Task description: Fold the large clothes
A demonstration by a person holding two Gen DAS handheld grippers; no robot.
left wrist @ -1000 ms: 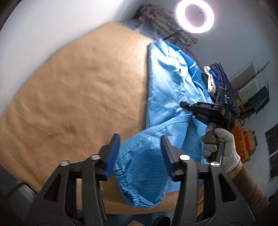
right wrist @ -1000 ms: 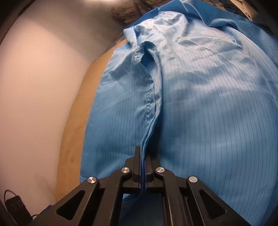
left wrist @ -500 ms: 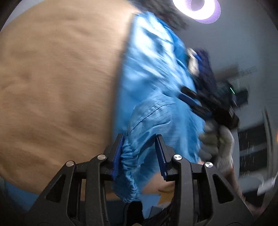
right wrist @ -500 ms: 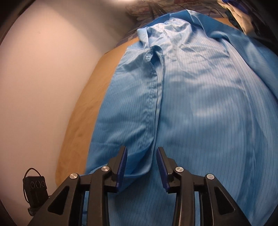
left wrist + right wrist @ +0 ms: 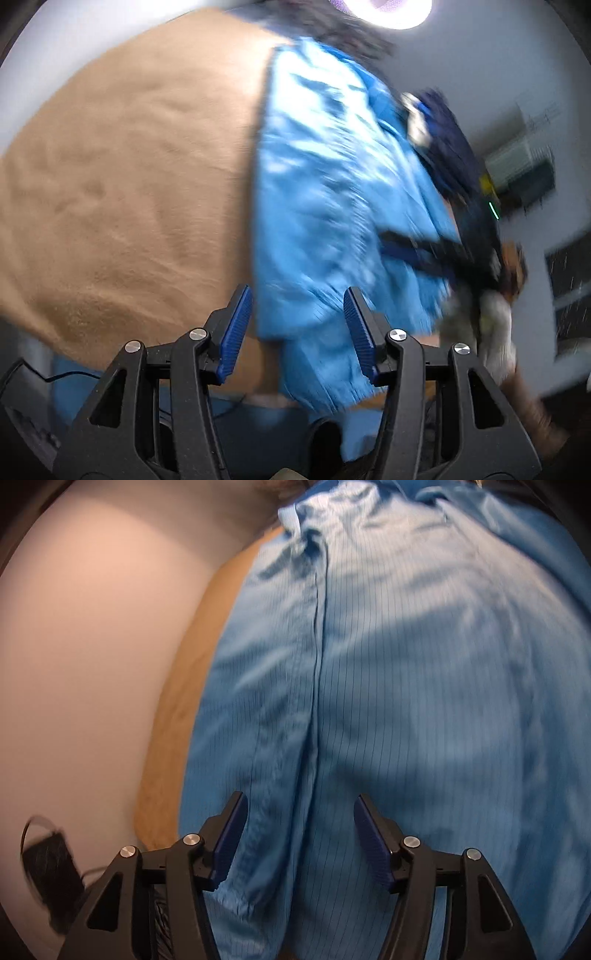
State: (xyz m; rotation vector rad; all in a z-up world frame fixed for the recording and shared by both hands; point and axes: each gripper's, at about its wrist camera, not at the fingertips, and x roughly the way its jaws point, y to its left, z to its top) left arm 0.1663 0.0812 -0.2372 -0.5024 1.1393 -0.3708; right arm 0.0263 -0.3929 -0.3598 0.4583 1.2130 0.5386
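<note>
A large light-blue pinstriped garment (image 5: 332, 192) lies lengthwise on a tan cloth-covered table (image 5: 129, 177); it fills most of the right wrist view (image 5: 406, 701), with a seam running down its middle. My left gripper (image 5: 297, 328) is open and empty, its blue pads on either side of the garment's near end, a little above it. My right gripper (image 5: 299, 838) is open and empty just over the garment's near part, with an elastic cuff (image 5: 236, 904) below its left finger. The right gripper also shows blurred in the left wrist view (image 5: 424, 251), held by a gloved hand (image 5: 495, 332).
A pile of dark blue and white clothes (image 5: 439, 140) lies at the table's far right. A ring light (image 5: 384, 7) glows at the back. A pale wall (image 5: 92, 646) borders the table's left side, with a small black device on a cable (image 5: 51, 864) near the corner.
My right gripper let go of the garment's fold and opened wide. My left gripper narrowed around the cuffed sleeve end, then opened again; the sleeve now lies flatter on the garment.
</note>
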